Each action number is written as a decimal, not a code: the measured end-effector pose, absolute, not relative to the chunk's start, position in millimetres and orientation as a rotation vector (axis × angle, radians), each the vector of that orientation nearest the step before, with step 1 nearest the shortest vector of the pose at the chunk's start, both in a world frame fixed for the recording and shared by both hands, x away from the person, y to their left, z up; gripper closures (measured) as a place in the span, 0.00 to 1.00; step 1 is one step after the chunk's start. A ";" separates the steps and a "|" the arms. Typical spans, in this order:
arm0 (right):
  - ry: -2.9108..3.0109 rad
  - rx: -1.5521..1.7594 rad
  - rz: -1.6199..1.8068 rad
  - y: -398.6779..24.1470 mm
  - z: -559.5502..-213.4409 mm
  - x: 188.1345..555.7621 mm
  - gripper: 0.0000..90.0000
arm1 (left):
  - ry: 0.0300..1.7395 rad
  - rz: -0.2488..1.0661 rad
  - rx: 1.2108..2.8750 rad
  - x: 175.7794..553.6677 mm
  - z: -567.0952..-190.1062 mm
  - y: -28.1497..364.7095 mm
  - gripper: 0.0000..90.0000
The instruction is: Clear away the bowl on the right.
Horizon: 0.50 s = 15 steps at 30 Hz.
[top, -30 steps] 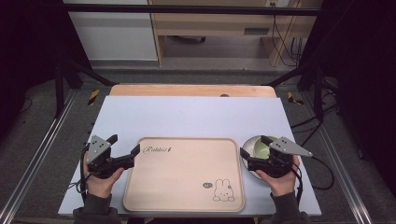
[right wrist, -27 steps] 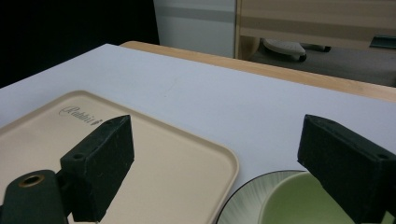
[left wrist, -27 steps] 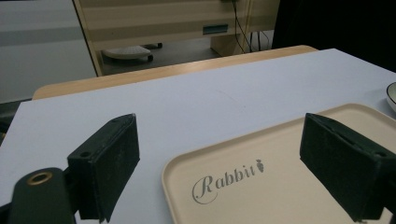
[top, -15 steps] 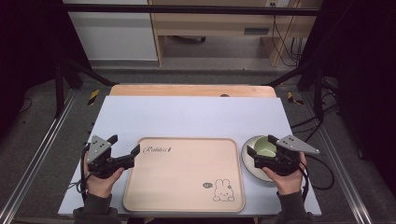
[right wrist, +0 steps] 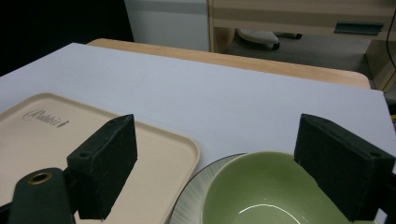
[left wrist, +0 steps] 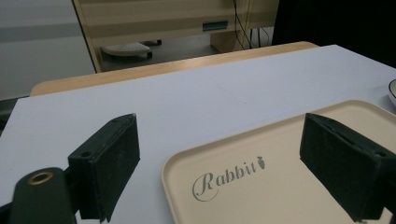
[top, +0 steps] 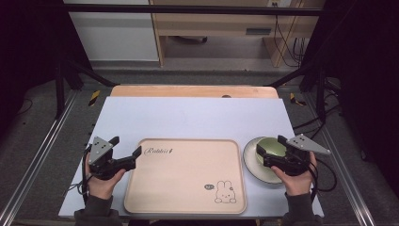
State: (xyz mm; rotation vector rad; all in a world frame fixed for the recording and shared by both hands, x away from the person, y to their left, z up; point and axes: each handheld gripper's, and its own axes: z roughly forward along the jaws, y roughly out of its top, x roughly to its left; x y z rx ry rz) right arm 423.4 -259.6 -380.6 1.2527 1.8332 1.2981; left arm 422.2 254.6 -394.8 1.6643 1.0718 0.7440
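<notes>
A green bowl (top: 272, 149) sits on a white plate (top: 251, 165) beside the rabbit tray (top: 186, 175) on the worktop (top: 188, 115). It looks hard, smooth and breakable. The right tool (top: 261, 156) is wide open around its rim, holding nothing; the rim is the place to pinch. The left tool (top: 126, 151) is wide open and empty.

left gripper (top: 127, 157): black body, two black block jaws, grey three-cornered plate on top with dark dots on it, from what I see.
left jaw blocks: matte black, flat faces, small round hole in each; brass-coloured ring on the black mount at lower left in the left gripper view.
right gripper (top: 265, 151): I see the same black build, grey three-cornered plate with dark dots.
cables: black, trailing from each gripper.
sleeves (top: 96, 214): dark grey, snug cuffs at both wrists.
</notes>
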 end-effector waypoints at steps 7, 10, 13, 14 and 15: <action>1.814 1.307 1.257 -269.1 -380.6 425.2 0.16 | 1.069 0.746 1.664 422.0 -394.5 254.4 0.13; 1.811 1.339 1.226 -273.6 -383.0 427.4 0.18 | 1.074 0.744 1.666 422.6 -395.6 254.7 0.13; 1.822 1.380 1.190 -278.7 -387.1 430.9 0.19 | 1.076 0.743 1.667 423.1 -396.1 254.7 0.13; 1.824 1.385 1.187 -279.9 -388.3 432.1 0.20 | 1.075 0.743 1.666 423.1 -396.0 254.7 0.13; 1.824 1.400 1.181 -281.9 -389.9 433.3 0.21 | 1.075 0.744 1.668 422.9 -395.9 254.8 0.13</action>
